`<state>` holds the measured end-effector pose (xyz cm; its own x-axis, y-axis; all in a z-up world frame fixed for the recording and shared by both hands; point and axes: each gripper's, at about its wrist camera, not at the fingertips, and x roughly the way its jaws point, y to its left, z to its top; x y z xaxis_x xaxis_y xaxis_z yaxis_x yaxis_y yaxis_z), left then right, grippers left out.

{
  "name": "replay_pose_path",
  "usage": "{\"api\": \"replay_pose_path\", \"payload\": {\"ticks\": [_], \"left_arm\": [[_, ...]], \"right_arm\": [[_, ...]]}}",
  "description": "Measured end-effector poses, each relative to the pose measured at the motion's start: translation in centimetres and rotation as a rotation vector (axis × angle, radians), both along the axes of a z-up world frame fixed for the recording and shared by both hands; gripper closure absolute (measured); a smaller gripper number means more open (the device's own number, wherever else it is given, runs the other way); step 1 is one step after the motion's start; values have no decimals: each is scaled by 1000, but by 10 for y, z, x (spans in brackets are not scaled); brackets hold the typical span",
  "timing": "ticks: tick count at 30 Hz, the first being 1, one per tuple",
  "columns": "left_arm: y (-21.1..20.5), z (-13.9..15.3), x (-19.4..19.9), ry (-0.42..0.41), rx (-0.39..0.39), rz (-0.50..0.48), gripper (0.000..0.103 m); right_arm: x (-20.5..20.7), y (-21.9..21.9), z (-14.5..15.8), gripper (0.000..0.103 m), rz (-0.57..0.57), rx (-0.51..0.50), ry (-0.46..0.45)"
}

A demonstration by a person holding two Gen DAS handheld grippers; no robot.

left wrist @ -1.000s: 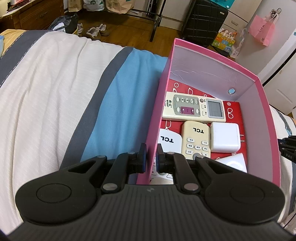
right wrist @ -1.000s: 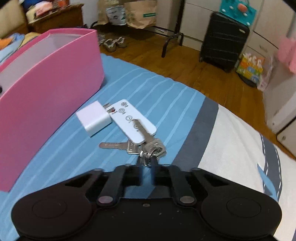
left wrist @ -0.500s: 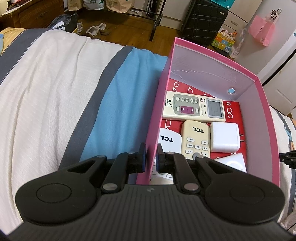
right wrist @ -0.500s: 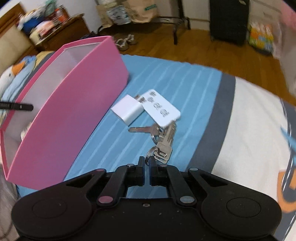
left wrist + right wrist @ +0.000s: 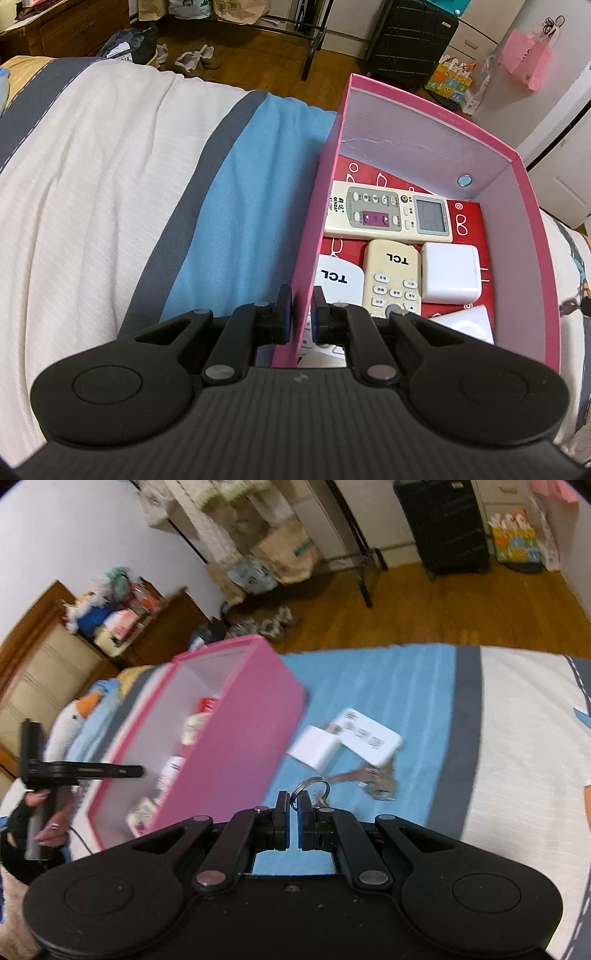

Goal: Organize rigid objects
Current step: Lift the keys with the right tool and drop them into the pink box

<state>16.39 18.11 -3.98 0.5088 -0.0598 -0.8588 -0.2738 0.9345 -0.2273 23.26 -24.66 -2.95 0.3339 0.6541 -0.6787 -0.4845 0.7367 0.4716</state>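
Now key ring [image 5: 309,788] pinched in right gripper [image 5: 294,805], beside pink box [image 5: 236,734]

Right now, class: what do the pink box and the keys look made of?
Pink box: probably cardboard, matte; thin flat walls with a pale lining. Keys: metal, silvery and shiny, hanging on a wire ring pinched by the right gripper.

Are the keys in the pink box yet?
No. The keys hang outside the box, over the blue bedspread, their ring pinched in the right gripper.
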Motion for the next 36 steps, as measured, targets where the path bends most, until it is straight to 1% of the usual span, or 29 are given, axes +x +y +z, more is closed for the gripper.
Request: {"api": "replay_pose_path", "payload": {"ticks": [6,8,11,16,19,21,25,30,32,36], "left_arm": [[2,-1,0,3,-8,3,94],[2,-1,0,4,-14,5,94],[3,-1,-1,2,-19,5,94],[7,-2,-3,-4,-35,5,95],[8,-2,-3,-6,-37,4,95],[8,-2,-3,-6,-39,6,95],[8,-1,-5,-7,-38,-2,95],[11,-2,-6,-14,-55,-1,94],[11,-2,-7,-15,-52,-3,94],[11,-2,-7,-17,-56,-3,94]], "right_arm": [[-33,25,24,97,80,51,-98],[-42,35,30,97,106,77,-117],[-56,56,47,97,161,79,-150],[-72,95,78,97,265,111,-175],[-79,125,82,97,319,119,-174],[-81,145,77,98,341,117,-160],[-75,181,50,98,346,107,-89],[-57,211,10,98,277,68,6],[-50,219,-2,98,241,40,20],[-39,225,-11,98,192,17,24]]}}
